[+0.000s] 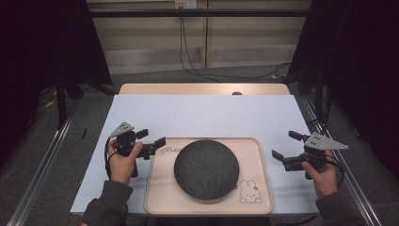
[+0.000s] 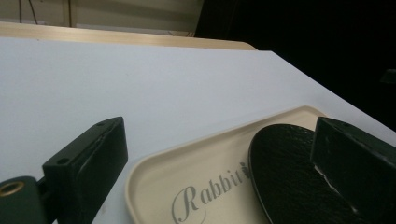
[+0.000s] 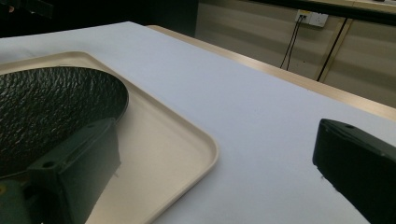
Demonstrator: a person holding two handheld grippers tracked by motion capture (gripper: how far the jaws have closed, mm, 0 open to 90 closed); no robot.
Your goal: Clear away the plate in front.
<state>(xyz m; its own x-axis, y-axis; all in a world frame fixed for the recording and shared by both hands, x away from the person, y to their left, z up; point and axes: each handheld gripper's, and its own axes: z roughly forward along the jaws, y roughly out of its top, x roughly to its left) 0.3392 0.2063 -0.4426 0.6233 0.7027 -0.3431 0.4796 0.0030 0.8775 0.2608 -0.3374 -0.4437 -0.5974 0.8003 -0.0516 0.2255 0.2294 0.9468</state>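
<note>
Dark plate (image 1: 206,168) on cream tray (image 1: 263,188) atop white-covered table (image 1: 207,115), left gripper (image 1: 154,141) and right gripper (image 1: 286,146) flanking it, jaws apart and empty, tray lettering partly hidden by plate

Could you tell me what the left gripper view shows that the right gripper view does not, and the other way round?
The left gripper view alone shows the grey word printed on the tray floor, beside the dark plate. The right gripper view alone shows a wall socket with two cables hanging from it, and the tray's rounded corner against the white table cover. Both show the beige tray, the dark textured plate lying in it, the white table cover and a pair of open black jaws with nothing between them.
</note>
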